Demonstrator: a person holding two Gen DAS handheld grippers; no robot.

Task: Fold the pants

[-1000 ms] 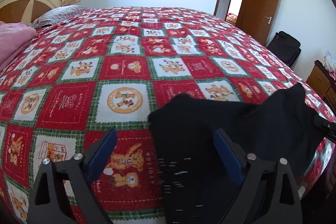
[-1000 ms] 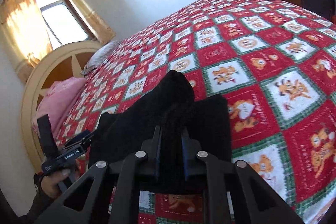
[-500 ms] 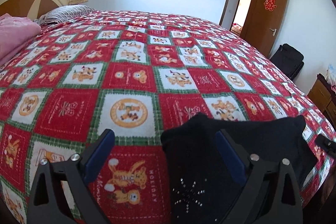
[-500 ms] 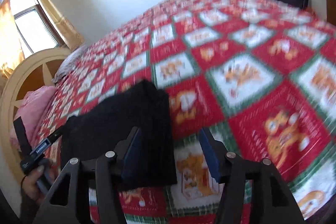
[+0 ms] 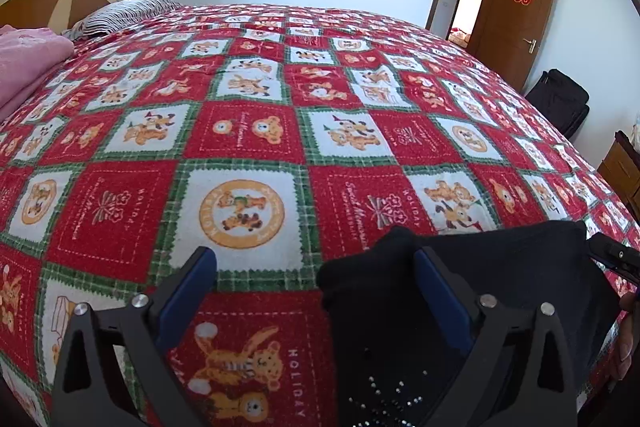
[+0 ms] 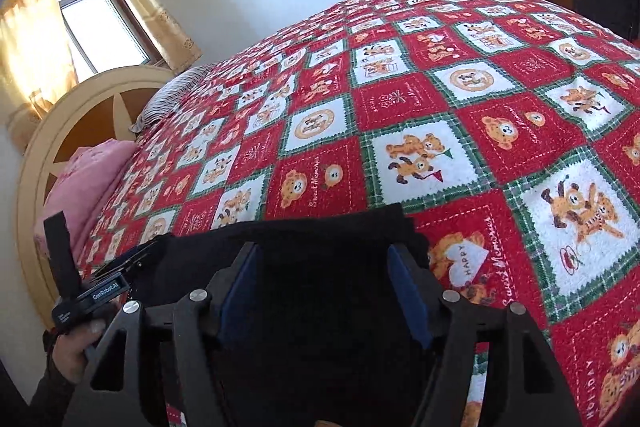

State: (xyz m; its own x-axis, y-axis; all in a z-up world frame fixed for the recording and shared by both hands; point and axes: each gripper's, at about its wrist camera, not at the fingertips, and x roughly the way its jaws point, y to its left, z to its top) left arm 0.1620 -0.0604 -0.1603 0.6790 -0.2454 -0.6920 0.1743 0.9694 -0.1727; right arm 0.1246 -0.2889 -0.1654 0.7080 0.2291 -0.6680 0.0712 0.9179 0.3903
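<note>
Black pants [image 5: 508, 267] lie folded flat on the red checked bedspread [image 5: 240, 131] near the bed's front edge, with a rhinestone pattern [image 5: 384, 399] on them. My left gripper [image 5: 315, 259] is wide open over the pants' left edge; its right finger [image 5: 436, 287] is above the cloth and its left finger above bare bedspread. In the right wrist view the pants [image 6: 320, 227] lie below my right gripper [image 6: 324, 255]. Its jaws are opening, and the pads stand apart from the cloth. A hand [image 6: 72, 351] holds the left gripper [image 6: 100, 291] at the pants' left end.
A pink blanket [image 5: 28, 63] and a striped pillow [image 5: 124, 17] lie by the headboard [image 6: 80, 115] at the left. A brown door [image 5: 516, 11], a black bag [image 5: 560, 103] and a wooden cabinet [image 5: 620, 167] stand to the right of the bed.
My right gripper has let go of the raised pants fold and opened. The cloth has dropped flat onto the bed. The left gripper stayed open in place.
</note>
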